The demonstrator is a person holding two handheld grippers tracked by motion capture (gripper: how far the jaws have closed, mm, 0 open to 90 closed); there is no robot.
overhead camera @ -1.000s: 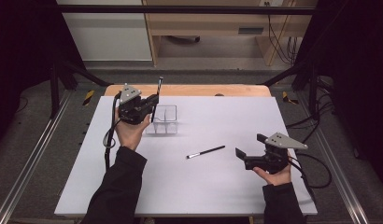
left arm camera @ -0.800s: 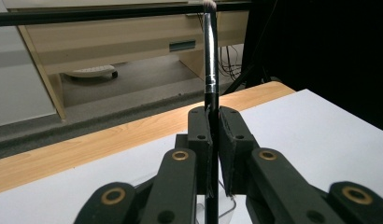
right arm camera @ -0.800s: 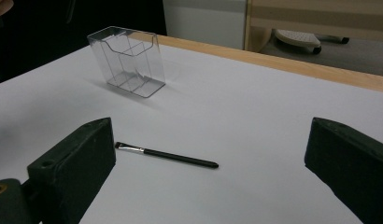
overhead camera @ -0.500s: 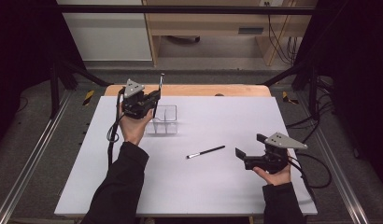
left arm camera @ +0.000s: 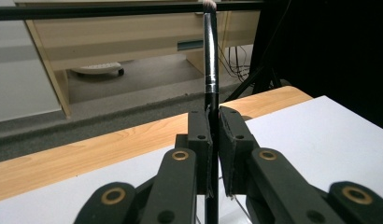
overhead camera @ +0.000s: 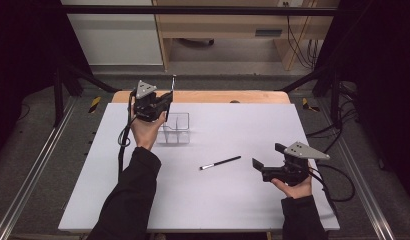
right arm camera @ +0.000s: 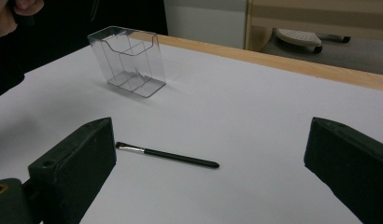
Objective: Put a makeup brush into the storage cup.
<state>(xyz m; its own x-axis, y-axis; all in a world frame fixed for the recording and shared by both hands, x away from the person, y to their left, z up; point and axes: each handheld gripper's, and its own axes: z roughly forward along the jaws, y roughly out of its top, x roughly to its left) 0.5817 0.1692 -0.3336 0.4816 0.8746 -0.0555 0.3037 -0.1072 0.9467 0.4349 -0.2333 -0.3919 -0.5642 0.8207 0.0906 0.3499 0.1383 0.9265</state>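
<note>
The left gripper (overhead camera: 160,102) has its jaws squeezed tight on a thin black makeup brush (left arm camera: 210,56). The brush stands straight up, hairy tip on top, near the far left corner of the white table (overhead camera: 243,200). The clear plastic holder with open slots (overhead camera: 175,127) sits just beside and below it, so the brush probably goes down into it. The right gripper (overhead camera: 265,167) waits near the right edge with jaws wide apart, pointing at a second black brush (right arm camera: 166,155) lying flat and sideways.

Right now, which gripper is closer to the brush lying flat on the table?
The right gripper. It hovers open just to the right of the lying brush. The left gripper is farther off, up by the clear holder, clamping another brush upright.
</note>
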